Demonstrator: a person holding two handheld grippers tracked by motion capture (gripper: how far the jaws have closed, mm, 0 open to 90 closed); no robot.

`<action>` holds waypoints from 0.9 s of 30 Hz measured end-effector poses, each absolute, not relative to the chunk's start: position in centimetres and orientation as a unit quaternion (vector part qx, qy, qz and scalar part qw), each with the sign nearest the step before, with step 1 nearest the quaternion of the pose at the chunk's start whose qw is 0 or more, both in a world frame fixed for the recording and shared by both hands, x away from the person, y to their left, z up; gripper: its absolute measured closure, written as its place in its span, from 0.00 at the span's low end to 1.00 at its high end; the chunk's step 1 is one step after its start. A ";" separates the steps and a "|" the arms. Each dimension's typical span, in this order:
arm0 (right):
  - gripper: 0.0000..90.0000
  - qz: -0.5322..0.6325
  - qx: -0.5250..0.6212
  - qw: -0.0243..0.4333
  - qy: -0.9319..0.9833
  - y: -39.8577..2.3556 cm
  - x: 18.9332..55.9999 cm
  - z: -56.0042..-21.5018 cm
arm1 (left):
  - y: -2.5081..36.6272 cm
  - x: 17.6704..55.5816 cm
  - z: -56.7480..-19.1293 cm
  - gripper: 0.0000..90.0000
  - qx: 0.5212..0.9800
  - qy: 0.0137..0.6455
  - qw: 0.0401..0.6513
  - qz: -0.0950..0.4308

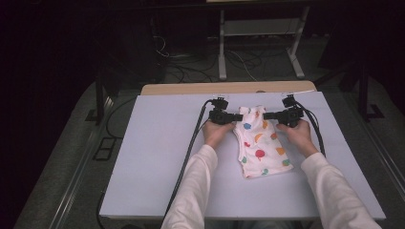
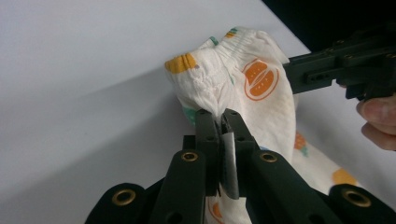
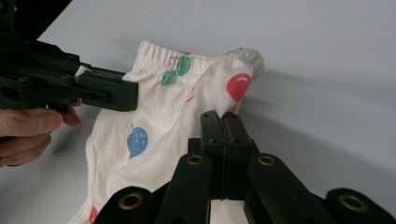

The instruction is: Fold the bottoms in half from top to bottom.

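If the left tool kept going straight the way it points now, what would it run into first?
Probably the right tool. The left tool is shut on the printed garment, pointing across it toward the other tool, though depth is hard to judge.

**Colours and prints on the table**

Small garment (image 1: pixel 260 145): cream-white cloth, scattered fruit print. Prints: orange slices, red apple-like rounds, blue berry with green stalk, green leaf shapes, yellow-orange blobs. Elastic waistband (image 3: pixel 161 52) at the far end same cream, with a green and a pink mark on it. Left gripper (image 1: pixel 235 117) and right gripper (image 1: pixel 269 115): matte black all over, brass-coloured rivets at the joints; cables black. Table top (image 1: pixel 157 157): plain pale grey-white sheet, no pattern; far edge shows a light wood strip (image 1: pixel 191 88). Sleeves (image 1: pixel 193 188): plain white. Floor around the table grey, background dark.
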State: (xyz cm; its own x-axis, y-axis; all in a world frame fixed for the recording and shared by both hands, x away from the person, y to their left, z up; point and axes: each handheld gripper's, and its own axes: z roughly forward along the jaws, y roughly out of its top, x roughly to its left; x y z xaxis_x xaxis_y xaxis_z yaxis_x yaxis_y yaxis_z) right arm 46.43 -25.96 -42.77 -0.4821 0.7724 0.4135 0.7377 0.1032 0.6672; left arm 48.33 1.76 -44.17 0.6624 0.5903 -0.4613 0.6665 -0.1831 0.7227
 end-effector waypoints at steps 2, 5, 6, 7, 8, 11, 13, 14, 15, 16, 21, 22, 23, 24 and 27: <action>0.98 0.442 0.506 0.025 0.740 -26.4 45.9 -42.5 | 1.9 48.1 -43.9 0.95 0.766 0.405 0.498 -0.038; 0.98 0.451 0.504 0.027 0.736 -27.0 45.3 -42.3 | 2.0 47.7 -43.5 0.95 0.763 0.401 0.506 -0.036; 0.98 0.455 0.504 0.026 0.734 -27.1 45.2 -42.2 | 2.1 47.6 -43.5 0.95 0.762 0.398 0.509 -0.037; 0.98 0.458 0.503 0.027 0.732 -27.2 45.0 -42.1 | 2.2 47.5 -43.4 0.95 0.760 0.396 0.513 -0.037; 0.98 0.460 0.503 0.028 0.731 -27.4 44.8 -42.0 | 2.2 47.4 -43.3 0.95 0.759 0.393 0.517 -0.037; 0.98 0.469 0.501 0.028 0.727 -27.7 44.4 -41.8 | 2.4 47.0 -43.0 0.95 0.759 0.387 0.522 -0.034; 0.98 0.472 0.499 0.030 0.726 -27.8 44.2 -41.6 | 2.4 46.8 -42.8 0.95 0.759 0.384 0.525 -0.034; 0.98 0.474 0.498 0.030 0.725 -27.9 44.0 -41.6 | 2.4 46.7 -42.7 0.95 0.759 0.382 0.526 -0.032; 0.98 0.476 0.497 0.031 0.725 -27.9 43.9 -41.5 | 2.5 46.6 -42.6 0.95 0.759 0.381 0.527 -0.032; 0.98 0.478 0.496 0.032 0.724 -27.9 43.8 -41.4 | 2.5 46.5 -42.5 0.95 0.759 0.378 0.529 -0.032; 0.98 0.491 0.495 0.036 0.716 -28.2 43.2 -41.1 | 2.7 45.9 -42.0 0.95 0.755 0.369 0.541 -0.034; 0.98 0.497 0.493 0.036 0.713 -28.3 43.0 -41.0 | 2.8 45.7 -42.0 0.95 0.755 0.367 0.543 -0.033; 0.98 0.500 0.493 0.036 0.712 -28.4 42.8 -41.0 | 2.8 45.7 -42.0 0.95 0.754 0.365 0.544 -0.033; 0.98 0.500 0.492 0.036 0.712 -28.4 42.7 -40.9 | 2.8 45.5 -42.0 0.95 0.754 0.364 0.545 -0.035; 0.98 0.498 0.489 0.038 0.715 -28.4 42.4 -40.7 | 2.9 45.4 -42.0 0.95 0.754 0.361 0.548 -0.036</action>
State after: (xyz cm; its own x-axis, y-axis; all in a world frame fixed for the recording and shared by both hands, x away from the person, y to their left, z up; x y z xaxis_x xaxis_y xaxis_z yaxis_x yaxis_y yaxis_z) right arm 42.36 -28.41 -40.70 -0.5197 0.7370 0.4320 0.6608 0.0263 0.7501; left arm 45.36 2.87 -42.03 0.7365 0.5053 -0.4497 0.5838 -0.1389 0.8000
